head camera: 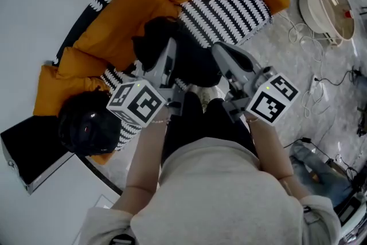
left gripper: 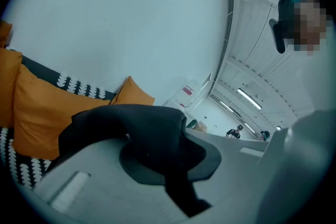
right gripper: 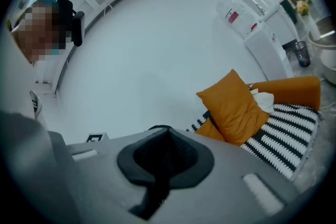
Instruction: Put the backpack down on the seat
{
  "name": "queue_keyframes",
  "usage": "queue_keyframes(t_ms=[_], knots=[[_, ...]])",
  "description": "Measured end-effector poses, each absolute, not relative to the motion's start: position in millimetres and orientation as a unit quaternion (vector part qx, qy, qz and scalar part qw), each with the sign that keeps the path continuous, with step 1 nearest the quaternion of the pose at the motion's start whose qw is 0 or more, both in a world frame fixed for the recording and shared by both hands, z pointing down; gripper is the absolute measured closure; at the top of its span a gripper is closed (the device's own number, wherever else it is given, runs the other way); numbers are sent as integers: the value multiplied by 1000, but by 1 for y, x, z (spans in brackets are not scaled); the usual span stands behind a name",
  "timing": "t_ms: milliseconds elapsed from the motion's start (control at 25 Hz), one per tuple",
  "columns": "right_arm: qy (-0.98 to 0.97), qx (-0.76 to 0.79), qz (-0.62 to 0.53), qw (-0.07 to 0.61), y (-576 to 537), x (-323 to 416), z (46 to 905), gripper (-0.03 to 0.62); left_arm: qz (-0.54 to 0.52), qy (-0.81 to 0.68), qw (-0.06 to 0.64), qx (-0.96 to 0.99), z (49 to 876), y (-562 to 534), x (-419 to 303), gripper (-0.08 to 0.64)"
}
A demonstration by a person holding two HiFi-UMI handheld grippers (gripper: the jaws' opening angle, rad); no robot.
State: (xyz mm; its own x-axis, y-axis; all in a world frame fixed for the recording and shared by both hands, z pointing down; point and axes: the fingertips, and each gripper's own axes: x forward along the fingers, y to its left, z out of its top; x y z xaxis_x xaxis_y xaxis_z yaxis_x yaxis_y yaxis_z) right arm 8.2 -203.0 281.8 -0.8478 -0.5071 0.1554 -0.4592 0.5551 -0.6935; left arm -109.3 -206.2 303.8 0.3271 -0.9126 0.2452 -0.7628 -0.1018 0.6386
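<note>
Two grippers share one load. Our left gripper (head camera: 167, 63) has its jaws pressed together on a fold of black cloth, and that cloth is part of the backpack (head camera: 192, 57). Our right gripper (head camera: 228, 60) pinches a thin black strap of the same bag. So the backpack hangs between the two grippers, just past their tips, with one grip on each side. We think we hold it this way so it hangs level and does not swing or tip on the way down. Both grippers point out over the striped seat (head camera: 232, 3), which lies in front of them and below the bag. We cannot tell if the bag touches the seat yet. The job looks close to done, but not done.

The left gripper view shows how the cloth bunches up over the jaws. It also shows orange cushions (left gripper: 31, 107) to the left of that gripper, but only a tiny bit of the seat. The head view alone shows the whole bag and both grippers at once. It also shows a round black thing (head camera: 86, 123) off to the left of the left gripper. The right gripper view shows the strap clearly. To the right of that gripper it shows an orange cushion (right gripper: 236, 107) and the stripes of the seat.
</note>
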Motion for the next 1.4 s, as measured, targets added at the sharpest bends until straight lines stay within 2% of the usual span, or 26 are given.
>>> queue_keyframes(t_ms=[760, 1160, 1400], knots=[[846, -293, -446, -11, -299, -23, 367, 589, -143, -583, 365, 712, 365, -355, -148, 515], [832, -298, -467, -24, -317, -33, 421, 589, -119, -610, 400, 674, 457, -364, -169, 515], [828, -294, -477, -26, -310, -35, 435, 589, -128, -614, 396, 671, 466, -351, -174, 514]])
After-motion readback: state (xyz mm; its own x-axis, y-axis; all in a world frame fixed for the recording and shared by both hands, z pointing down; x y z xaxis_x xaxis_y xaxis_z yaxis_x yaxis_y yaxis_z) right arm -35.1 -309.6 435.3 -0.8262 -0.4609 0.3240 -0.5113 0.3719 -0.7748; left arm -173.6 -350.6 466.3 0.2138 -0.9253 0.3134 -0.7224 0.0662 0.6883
